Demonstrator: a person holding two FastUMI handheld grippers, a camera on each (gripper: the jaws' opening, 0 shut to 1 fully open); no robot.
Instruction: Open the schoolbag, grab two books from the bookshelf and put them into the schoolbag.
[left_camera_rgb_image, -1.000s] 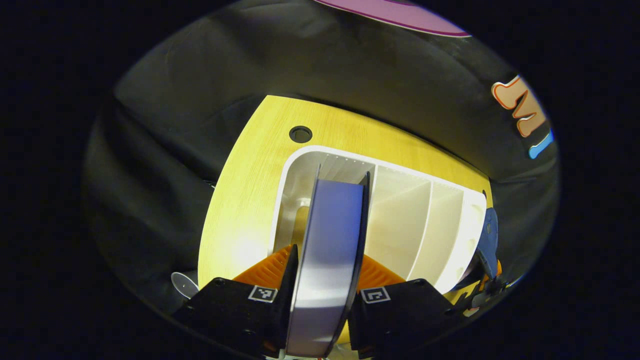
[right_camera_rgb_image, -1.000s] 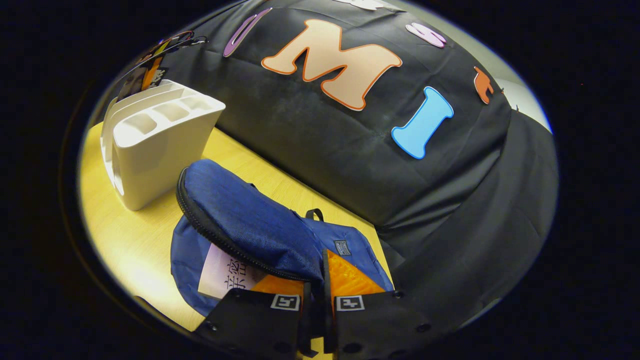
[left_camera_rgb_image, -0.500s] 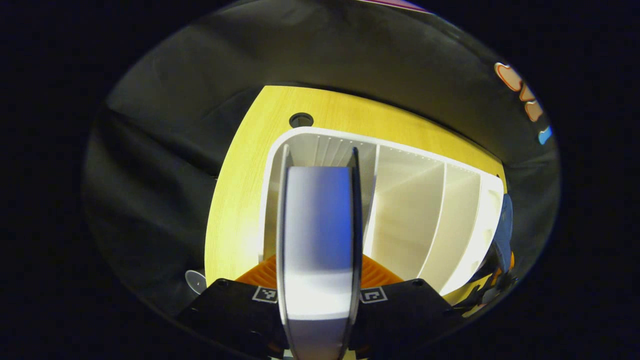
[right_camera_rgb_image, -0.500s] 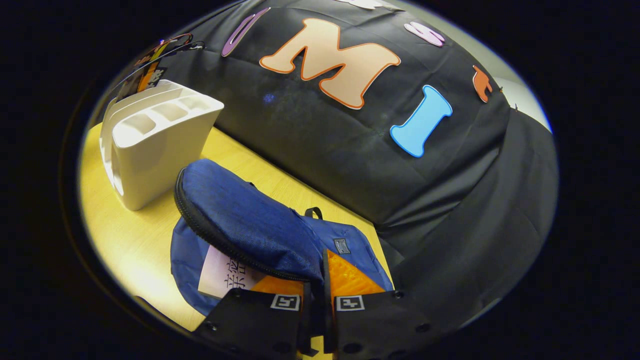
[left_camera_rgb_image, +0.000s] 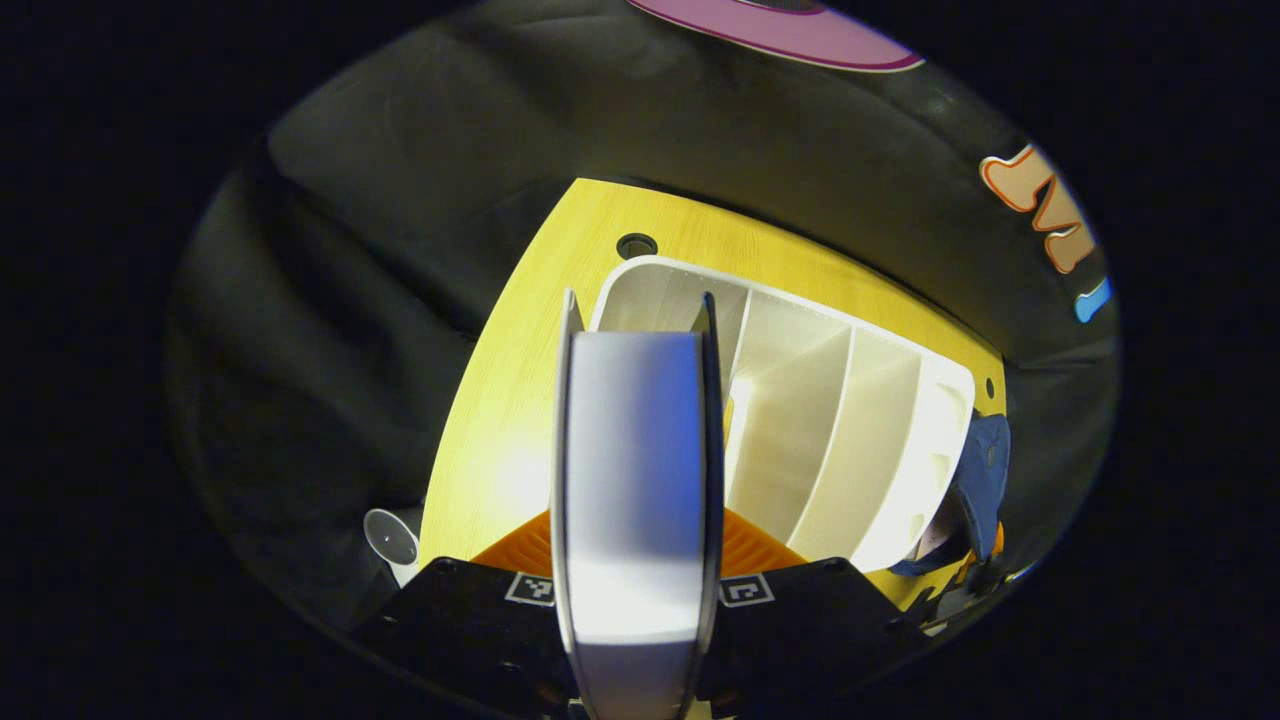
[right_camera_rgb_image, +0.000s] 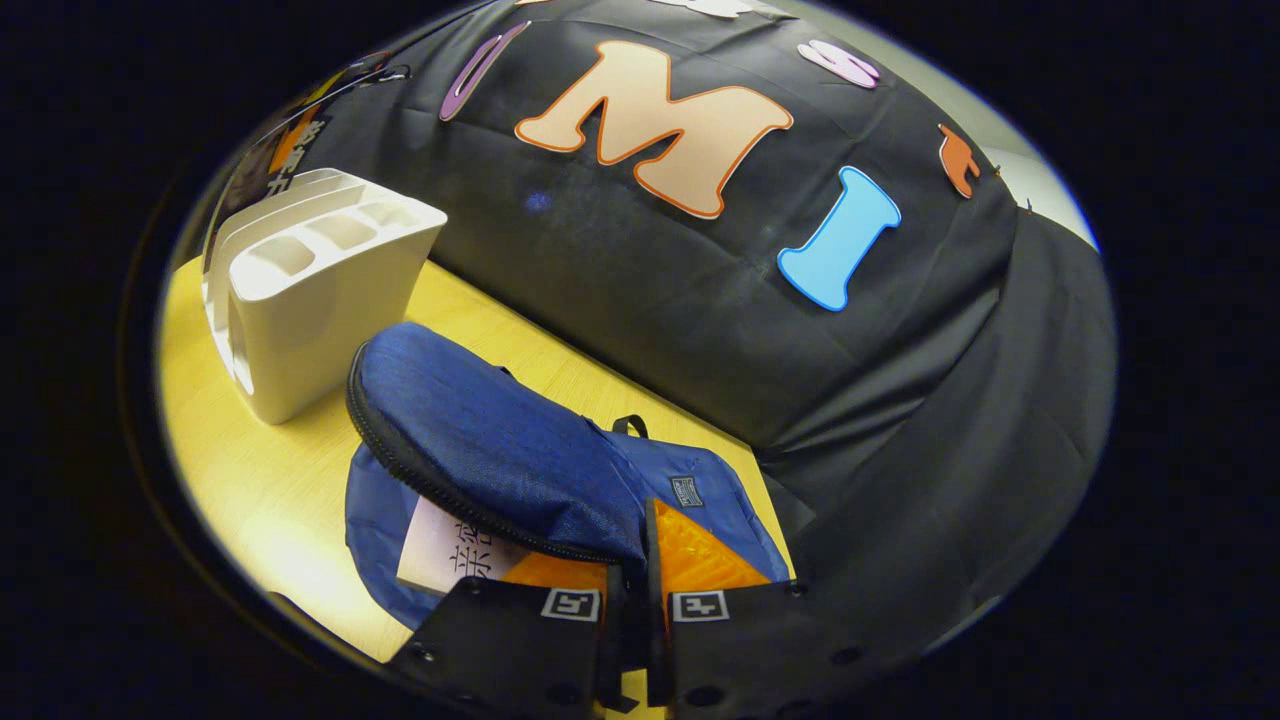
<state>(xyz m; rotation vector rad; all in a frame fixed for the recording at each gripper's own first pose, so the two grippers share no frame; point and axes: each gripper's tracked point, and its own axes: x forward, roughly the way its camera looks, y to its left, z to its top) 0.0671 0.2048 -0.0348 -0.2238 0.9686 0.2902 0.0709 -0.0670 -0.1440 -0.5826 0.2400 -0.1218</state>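
In the left gripper view, the left gripper (left_camera_rgb_image: 636, 560) is clamped on one book (left_camera_rgb_image: 636, 480), a finger pressed against each cover. The book stands upright, page edges toward the camera, pale with a blue tint, between two thin dark covers. It is held above the yellow wooden table (left_camera_rgb_image: 500, 440), over the left end of the white plastic bookshelf (left_camera_rgb_image: 850, 420), whose upright dividers form several slots. No title can be read on this book. A round cable hole (left_camera_rgb_image: 636, 245) sits in the tabletop just behind the bookshelf.

In the right gripper view, the right gripper (right_camera_rgb_image: 632, 590) pinches the edge of the blue schoolbag's flap (right_camera_rgb_image: 490, 440), holding it lifted so the zip-edged mouth gapes. The schoolbag (right_camera_rgb_image: 700, 490) lies on the table near the bookshelf (right_camera_rgb_image: 320, 300). Inside the opening rests a second book (right_camera_rgb_image: 450, 550), pale pink, with large dark Chinese characters on its cover, partly hidden by the flap. A small woven brand label (right_camera_rgb_image: 685, 491) is sewn on the bag's front; its text is too small to read.
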